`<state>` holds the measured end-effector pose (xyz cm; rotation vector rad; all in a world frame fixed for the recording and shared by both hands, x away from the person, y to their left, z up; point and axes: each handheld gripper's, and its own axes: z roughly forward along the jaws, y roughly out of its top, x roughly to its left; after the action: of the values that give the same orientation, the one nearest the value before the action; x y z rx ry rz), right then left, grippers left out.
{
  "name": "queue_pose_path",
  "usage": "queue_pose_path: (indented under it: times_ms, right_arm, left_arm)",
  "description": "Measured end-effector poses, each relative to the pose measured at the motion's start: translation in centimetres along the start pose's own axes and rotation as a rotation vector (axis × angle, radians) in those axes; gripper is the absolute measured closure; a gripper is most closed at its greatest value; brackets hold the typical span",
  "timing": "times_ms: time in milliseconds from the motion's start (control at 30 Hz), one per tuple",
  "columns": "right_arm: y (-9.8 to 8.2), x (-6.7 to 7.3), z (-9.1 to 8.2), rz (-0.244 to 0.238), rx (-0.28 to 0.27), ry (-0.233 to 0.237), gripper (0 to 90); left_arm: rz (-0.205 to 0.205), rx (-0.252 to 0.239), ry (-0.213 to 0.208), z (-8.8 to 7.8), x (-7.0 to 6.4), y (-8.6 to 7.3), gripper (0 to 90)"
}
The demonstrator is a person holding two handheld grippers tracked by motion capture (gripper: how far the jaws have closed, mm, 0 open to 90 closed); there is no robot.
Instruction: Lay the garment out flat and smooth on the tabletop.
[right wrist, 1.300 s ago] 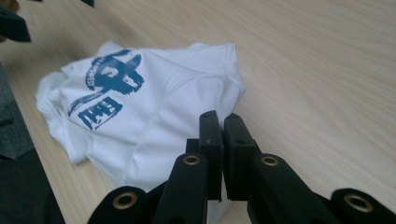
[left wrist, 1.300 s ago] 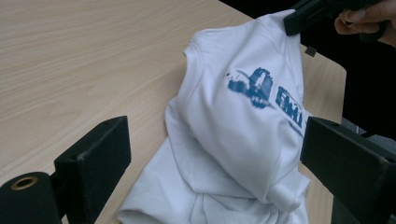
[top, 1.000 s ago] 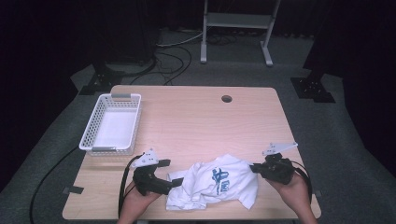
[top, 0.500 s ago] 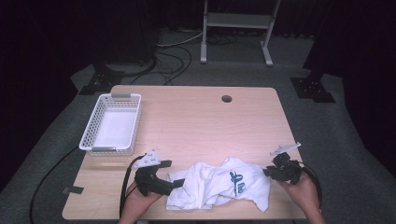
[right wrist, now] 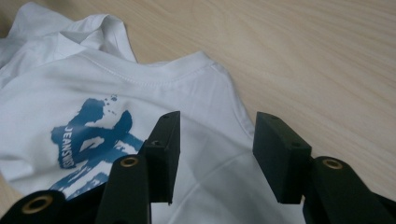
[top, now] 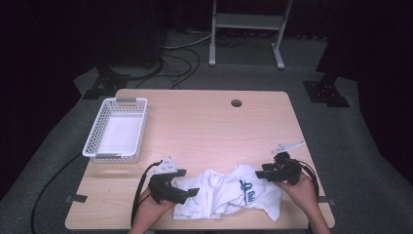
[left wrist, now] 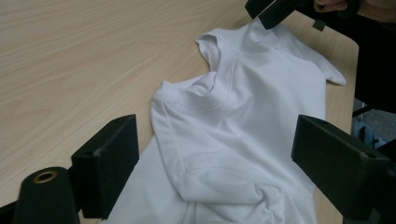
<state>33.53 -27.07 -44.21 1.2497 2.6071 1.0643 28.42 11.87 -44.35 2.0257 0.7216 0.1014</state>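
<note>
**Two grippers at a crumpled shirt**

A white shirt point(top: 229, 195) with a blue print lies crumpled at the near edge of the counter point(top: 204, 126). The left gripper point(top: 187, 191) sits at the shirt's left end, jaws wide, cloth lying between them but not pressed. The right gripper point(top: 262, 174) hovers at the shirt's right end, above the print; its jaws have just been opening and stand apart, gripping nothing. A basket point(top: 117, 129) stands well left of the shirt.

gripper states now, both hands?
Left gripper: open, white T-shirt lying between the jaws, not gripped.
Right gripper: jaws just opening, over the T-shirt, holding nothing.
</note>
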Motion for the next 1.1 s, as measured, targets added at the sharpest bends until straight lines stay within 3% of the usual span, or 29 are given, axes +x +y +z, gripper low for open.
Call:
queue_pose_path:
  times_ms: [100, 233, 367, 567, 733, 1100]
  right_arm:
    - [0.4, -0.2, 1.0, -0.003, -0.007, 0.044, 50.8]
    - [1.1, -0.2, 2.3, -0.028, 0.008, 0.032, 52.2]
    - [1.4, -0.1, 2.9, -0.043, 0.006, 0.018, 52.7]
    - [0.7, -0.2, 3.5, -0.057, 0.003, -0.011, 53.1]
    - [0.1, 0.1, 3.7, -0.081, -0.038, -0.019, 53.5]
    - [-0.7, 1.1, 3.9, -0.121, -0.078, -0.055, 82.7]
  left_arm:
    - [0.001, 0.028, 0.013, 0.8, 0.2, 0.5, 20.5]
    - [0.014, 0.078, 0.033, 2.7, 0.8, 1.0, 31.4]
    - [-0.023, 0.122, 0.041, 4.1, 1.9, 1.0, 40.3]
    - [-0.036, 0.155, 0.062, 4.9, 2.5, 0.8, 51.3]
    - [-0.032, 0.166, 0.054, 5.5, 2.5, 1.0, 59.4]
    - [-0.007, 0.193, 0.060, 5.7, 2.2, 0.9, 82.1]
